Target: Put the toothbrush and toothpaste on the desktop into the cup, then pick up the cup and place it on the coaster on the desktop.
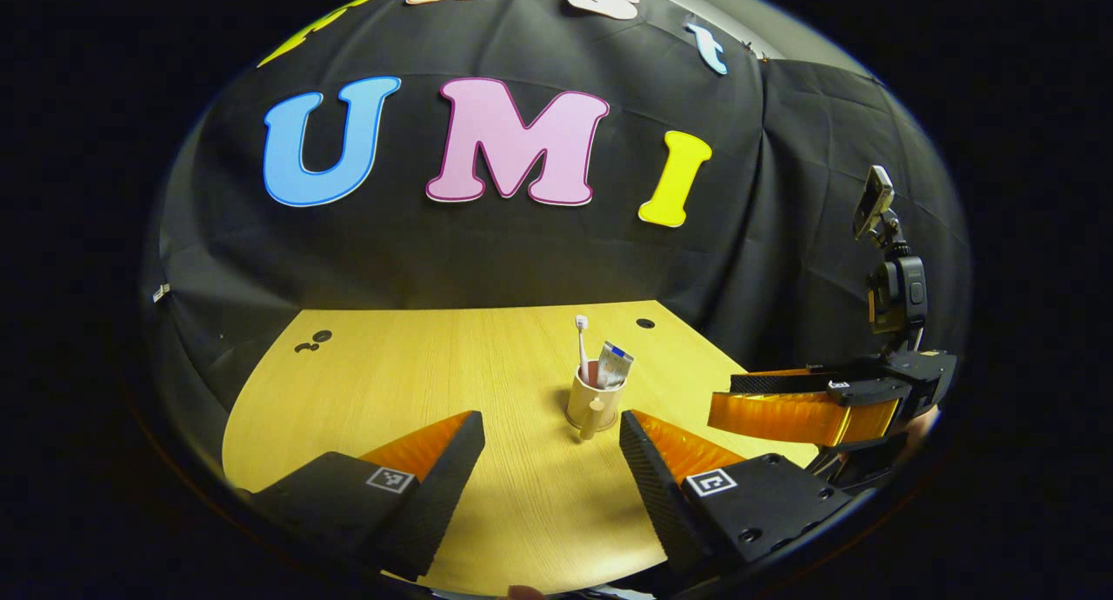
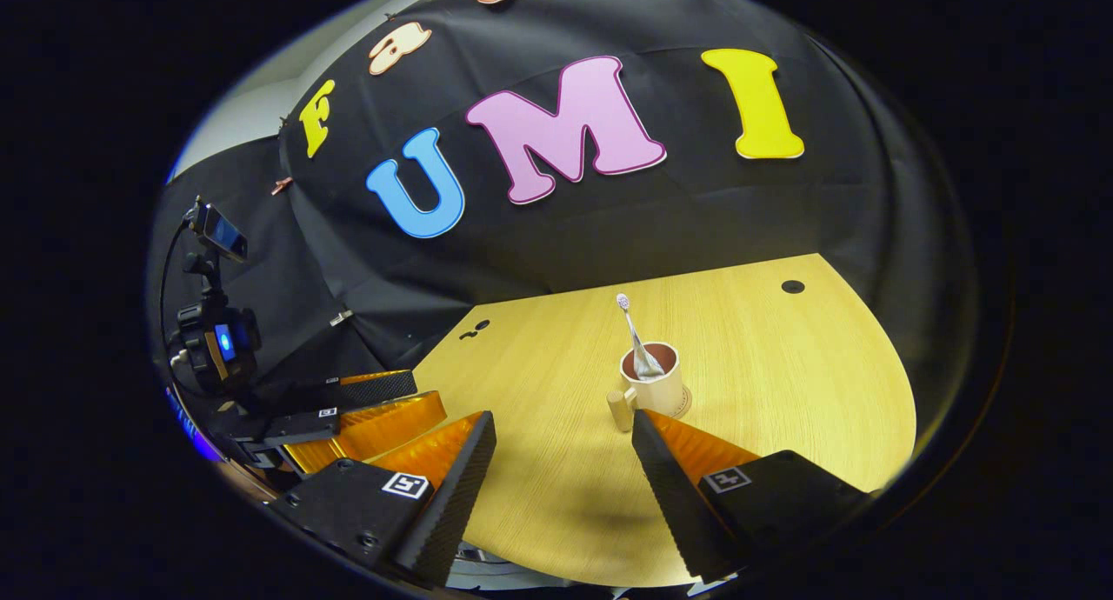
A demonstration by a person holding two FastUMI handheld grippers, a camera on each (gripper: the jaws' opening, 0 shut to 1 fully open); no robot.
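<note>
At the centre of the left gripper view, slightly below the middle of the frame, a pale cup (image 1: 596, 402) is seen standing upright on the wooden desktop (image 1: 391, 383). A toothbrush (image 1: 582, 339) is held in it with its white head uppermost, and a toothpaste tube (image 1: 614, 365) is leaned just beside it inside the same cup. The cup's handle (image 1: 590, 422) is turned toward the lower edge of the frame. In the right gripper view the cup (image 2: 656, 383) is found right of centre, and beneath its base on the right a thin round rim of the coaster (image 2: 685, 403) can be made out; the cup is seated on it.

At the bottom of the left gripper view the left gripper (image 1: 549, 461) is shown with its fingers spread wide apart, nothing between them, and the cup lies beyond the tips without being touched. At the bottom of the right gripper view the right gripper (image 2: 565, 461) is likewise held with fingers parted and empty, the right fingertip close to the cup's handle in the frame.

At the right edge of the left gripper view the right gripper is seen from the side, with a small camera mount (image 1: 896, 278) above it. At the left edge of the right gripper view the left gripper appears in the same way. Small dark holes (image 2: 792, 286) are visible in the desktop near the far edge.
</note>
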